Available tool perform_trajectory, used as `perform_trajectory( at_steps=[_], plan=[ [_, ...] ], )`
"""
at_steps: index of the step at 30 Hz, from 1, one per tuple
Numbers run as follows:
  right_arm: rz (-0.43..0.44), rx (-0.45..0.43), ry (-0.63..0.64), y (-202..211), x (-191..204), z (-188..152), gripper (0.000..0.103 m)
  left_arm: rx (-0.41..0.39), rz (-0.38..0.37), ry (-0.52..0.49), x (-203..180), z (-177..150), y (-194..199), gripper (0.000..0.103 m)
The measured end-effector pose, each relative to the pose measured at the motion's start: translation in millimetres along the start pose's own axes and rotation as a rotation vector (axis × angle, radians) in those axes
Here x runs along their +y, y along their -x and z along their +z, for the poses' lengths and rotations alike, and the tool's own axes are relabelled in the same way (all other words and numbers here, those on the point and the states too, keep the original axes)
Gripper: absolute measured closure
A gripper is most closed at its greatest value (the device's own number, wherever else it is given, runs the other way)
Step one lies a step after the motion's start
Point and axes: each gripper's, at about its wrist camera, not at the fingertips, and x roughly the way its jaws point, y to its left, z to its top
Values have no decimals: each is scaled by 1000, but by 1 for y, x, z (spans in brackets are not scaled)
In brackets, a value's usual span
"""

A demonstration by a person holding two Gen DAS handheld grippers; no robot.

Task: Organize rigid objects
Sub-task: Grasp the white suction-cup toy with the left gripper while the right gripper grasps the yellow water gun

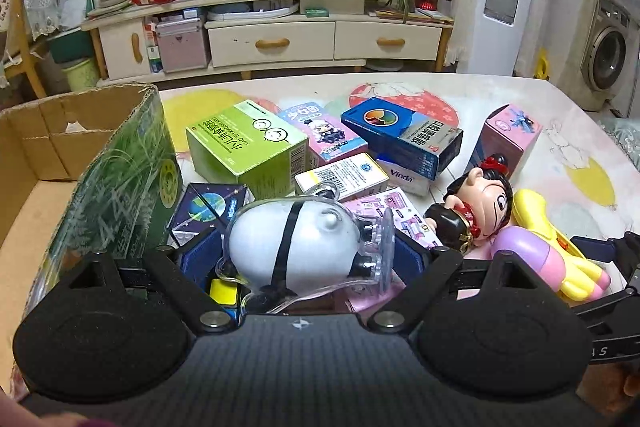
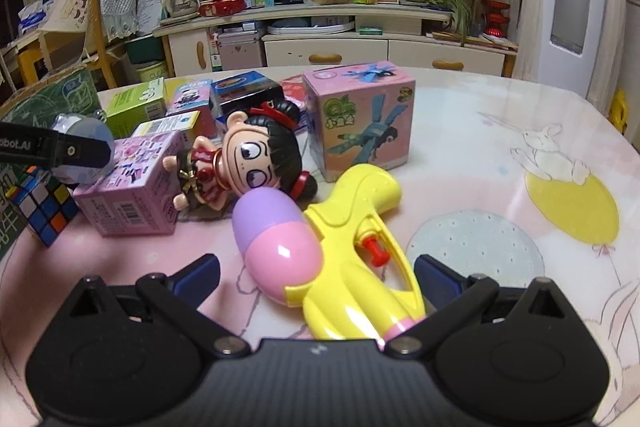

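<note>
My left gripper is shut on a clear plastic toy with a white body and black band, held above the table clutter beside an open cardboard box at the left. My right gripper is open, its blue pads on either side of a yellow water gun with a pink and purple tank lying on the table. A big-headed doll lies just beyond the gun. The left gripper also shows in the right wrist view.
Several small boxes lie mid-table: a green one, a blue one, pink ones, a white one. A Rubik's cube sits by the cardboard box. The table has a cartoon cloth.
</note>
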Motion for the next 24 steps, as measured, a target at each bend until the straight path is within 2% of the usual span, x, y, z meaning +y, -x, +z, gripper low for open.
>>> perform_trajectory(
  at_steps=[11, 24],
  plan=[
    [10, 6, 24, -7, 0, 1, 1, 4, 22, 23, 2, 1, -11, 0],
    [-13, -5, 59, -2, 2, -1, 21, -34, 55, 34, 0, -6, 4, 0]
  ],
)
